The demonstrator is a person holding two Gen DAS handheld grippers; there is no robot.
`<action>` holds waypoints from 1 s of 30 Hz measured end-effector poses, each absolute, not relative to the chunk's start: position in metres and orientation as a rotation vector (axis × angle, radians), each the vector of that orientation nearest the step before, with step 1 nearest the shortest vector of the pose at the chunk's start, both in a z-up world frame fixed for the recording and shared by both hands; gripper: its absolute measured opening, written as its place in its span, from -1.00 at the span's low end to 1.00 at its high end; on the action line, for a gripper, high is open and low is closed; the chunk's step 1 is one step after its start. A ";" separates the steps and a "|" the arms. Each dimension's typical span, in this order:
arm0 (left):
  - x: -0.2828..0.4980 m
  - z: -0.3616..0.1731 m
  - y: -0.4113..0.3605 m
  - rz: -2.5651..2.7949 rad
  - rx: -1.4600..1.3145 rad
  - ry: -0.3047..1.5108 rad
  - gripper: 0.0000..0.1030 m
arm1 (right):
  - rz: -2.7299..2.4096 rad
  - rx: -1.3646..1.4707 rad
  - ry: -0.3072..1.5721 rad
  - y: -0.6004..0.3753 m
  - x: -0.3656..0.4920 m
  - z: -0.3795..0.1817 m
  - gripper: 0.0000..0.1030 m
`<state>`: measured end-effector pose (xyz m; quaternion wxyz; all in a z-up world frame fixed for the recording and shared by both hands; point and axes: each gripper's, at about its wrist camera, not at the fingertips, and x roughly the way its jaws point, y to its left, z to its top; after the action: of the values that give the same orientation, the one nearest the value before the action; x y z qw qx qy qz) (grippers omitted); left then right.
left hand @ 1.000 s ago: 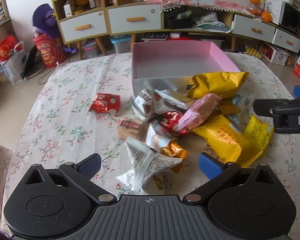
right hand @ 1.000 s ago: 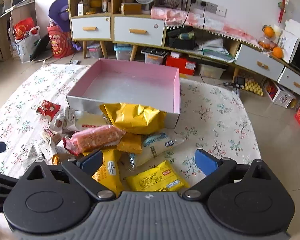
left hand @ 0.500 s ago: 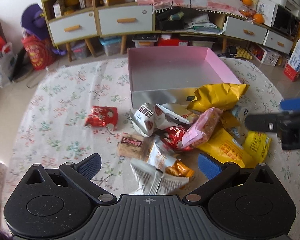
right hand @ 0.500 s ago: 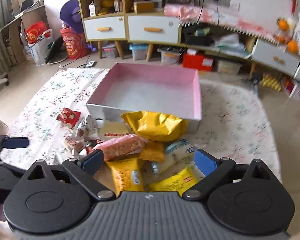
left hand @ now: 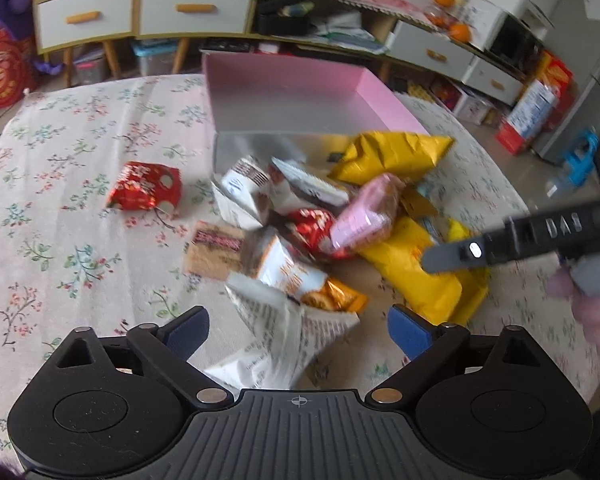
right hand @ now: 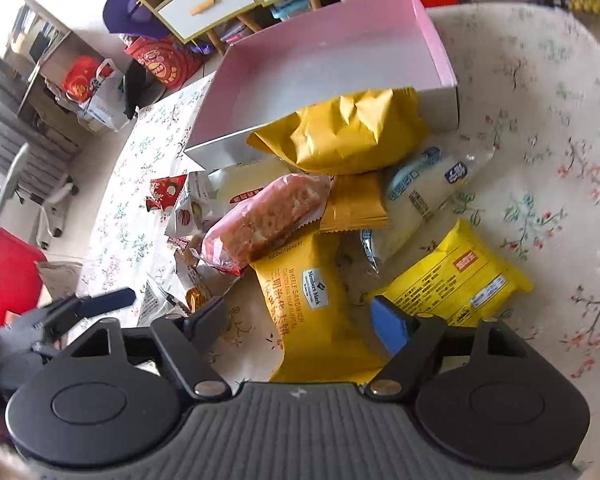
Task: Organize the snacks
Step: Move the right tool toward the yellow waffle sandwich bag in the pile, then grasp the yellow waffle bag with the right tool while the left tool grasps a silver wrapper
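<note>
A pile of snack packets lies on a floral tablecloth in front of an empty pink box [left hand: 296,92] [right hand: 332,52]. My left gripper [left hand: 298,330] is open, above a white printed packet [left hand: 284,332]. My right gripper [right hand: 300,316] is open, its fingers either side of a yellow waffle sandwich packet [right hand: 304,300]. A pink cake packet [right hand: 264,220] [left hand: 366,212], a big yellow bag [right hand: 344,132] [left hand: 388,156] and a yellow noodle packet [right hand: 456,284] lie in the pile. The right gripper also shows in the left wrist view [left hand: 540,236].
A red packet [left hand: 144,192] lies apart at the left on the tablecloth [left hand: 60,200]. Cabinets with drawers [left hand: 140,12] and floor clutter stand behind the table. A red chair [right hand: 4,272] and an office chair [right hand: 16,192] stand at the table's left side.
Both grippers have moved down and closer to the pile. The right gripper has tilted and now sits over the yellow waffle packet; the left has closed in on the white packet.
</note>
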<state>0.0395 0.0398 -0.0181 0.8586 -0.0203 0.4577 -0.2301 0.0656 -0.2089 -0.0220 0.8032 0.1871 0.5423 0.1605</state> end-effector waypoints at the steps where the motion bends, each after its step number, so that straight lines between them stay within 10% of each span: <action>1: 0.038 -0.018 0.038 -0.496 -0.037 0.966 0.80 | 0.346 0.416 1.165 -0.209 0.066 -0.022 0.41; 21: 0.034 -0.039 0.032 -0.385 0.119 1.004 -0.27 | 0.294 0.315 1.183 -0.204 0.067 -0.028 -0.20; 30: 0.032 -0.030 0.040 -0.353 0.093 0.995 -0.42 | 0.277 0.270 1.142 -0.200 0.059 -0.015 -0.26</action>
<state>0.0325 0.0405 -0.0305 0.8628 0.0446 0.4745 -0.1685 0.0590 -0.2004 -0.0153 0.8238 0.1271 0.5368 0.1303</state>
